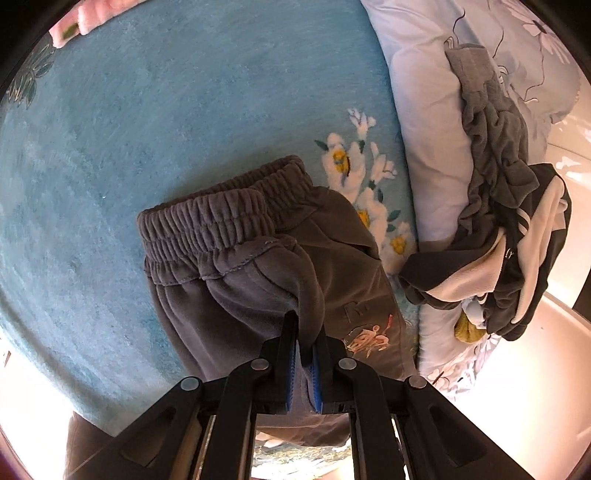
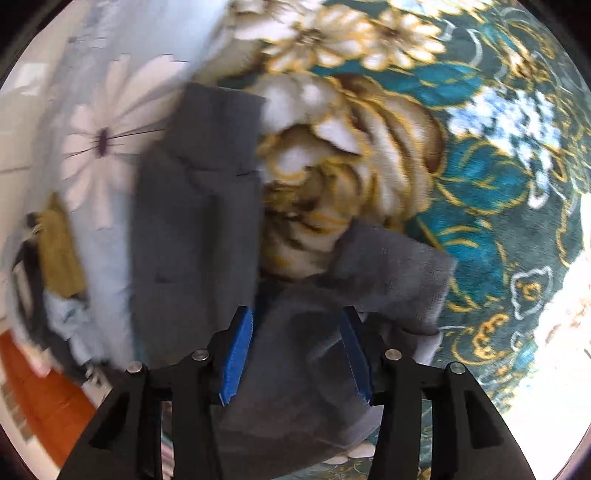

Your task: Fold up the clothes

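Note:
Dark grey velvet trousers [image 1: 258, 258] with an elastic waistband and a small embroidered motif lie folded on a teal floral blanket [image 1: 147, 129]. My left gripper [image 1: 306, 332] is shut on a raised fold of the trousers near the hip. In the blurred right wrist view, my right gripper [image 2: 297, 325] is open, its blue pads [image 2: 236, 358] standing apart over grey trouser cloth [image 2: 295, 369]. A grey trouser leg [image 2: 199, 206] stretches away from it toward a pale flowered quilt [image 2: 110, 129].
A pale flowered quilt [image 1: 424, 110] lies along the right, with a heap of grey, black-and-white and yellow clothes [image 1: 498, 240] on it. A pink cloth [image 1: 92, 18] sits at the far left corner. An orange floor [image 2: 44, 398] shows beyond the bed edge.

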The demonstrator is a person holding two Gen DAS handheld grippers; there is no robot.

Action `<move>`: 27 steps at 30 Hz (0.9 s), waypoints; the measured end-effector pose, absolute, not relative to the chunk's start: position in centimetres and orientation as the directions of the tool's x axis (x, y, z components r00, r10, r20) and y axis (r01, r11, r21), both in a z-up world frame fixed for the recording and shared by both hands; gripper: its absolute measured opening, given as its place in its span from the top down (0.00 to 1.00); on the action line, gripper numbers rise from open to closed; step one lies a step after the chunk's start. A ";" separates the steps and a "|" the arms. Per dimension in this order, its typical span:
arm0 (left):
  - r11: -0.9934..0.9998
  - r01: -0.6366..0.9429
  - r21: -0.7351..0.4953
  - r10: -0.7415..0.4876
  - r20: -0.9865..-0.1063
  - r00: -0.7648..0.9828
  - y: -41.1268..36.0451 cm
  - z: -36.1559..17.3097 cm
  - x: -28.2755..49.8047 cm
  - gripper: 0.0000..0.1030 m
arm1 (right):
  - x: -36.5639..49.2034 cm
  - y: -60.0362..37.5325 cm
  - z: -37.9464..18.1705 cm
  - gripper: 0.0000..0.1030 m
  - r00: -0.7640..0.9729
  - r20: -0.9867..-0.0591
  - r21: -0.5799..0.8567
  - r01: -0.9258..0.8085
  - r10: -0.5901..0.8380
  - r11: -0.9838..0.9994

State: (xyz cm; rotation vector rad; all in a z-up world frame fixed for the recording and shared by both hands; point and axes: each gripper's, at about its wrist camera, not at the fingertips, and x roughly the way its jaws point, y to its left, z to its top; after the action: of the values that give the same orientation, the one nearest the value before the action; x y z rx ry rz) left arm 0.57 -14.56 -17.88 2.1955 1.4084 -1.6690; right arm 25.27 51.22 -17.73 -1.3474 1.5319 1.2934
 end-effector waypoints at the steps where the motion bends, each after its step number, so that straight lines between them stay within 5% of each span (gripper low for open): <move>1: -0.584 0.670 -0.459 0.621 -0.784 0.005 -14.6 -17.9 0.6 0.92 | 25.0 51.4 -18.2 0.51 -0.179 -0.946 0.193 -0.981 -0.271 -0.027; 10: -0.551 0.698 -0.457 0.633 -0.774 -0.007 -15.0 -18.2 1.0 0.92 | 21.5 51.9 -21.8 0.50 0.155 -0.931 -0.159 -0.987 -0.329 -0.015; 15: -0.539 0.714 -0.446 0.625 -0.780 -0.015 -15.3 -18.5 1.0 0.91 | 19.5 50.5 -22.6 0.50 0.302 -0.909 -0.263 -0.950 -0.286 -0.169; 18: -0.540 0.714 -0.447 0.626 -0.779 -0.014 -15.5 -18.6 1.0 0.91 | 19.3 49.7 -22.6 0.56 0.327 -0.909 -0.263 -0.931 -0.260 -0.252; 21: -0.550 0.704 -0.450 0.626 -0.779 -0.009 -15.5 -18.5 1.2 0.91 | 20.3 49.2 -21.9 0.71 0.303 -0.919 -0.225 -0.928 -0.252 -0.297; 27: -0.576 0.675 -0.460 0.623 -0.782 -0.001 -15.9 -17.6 2.5 0.91 | 25.6 48.6 -18.5 0.84 0.114 -0.961 -0.055 -0.972 -0.252 -0.230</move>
State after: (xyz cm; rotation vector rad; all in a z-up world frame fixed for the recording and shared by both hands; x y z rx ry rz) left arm 2.49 -15.86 -17.63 2.1850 1.4227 -1.6642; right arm 25.60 48.55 -18.50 -1.6146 1.2228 1.1673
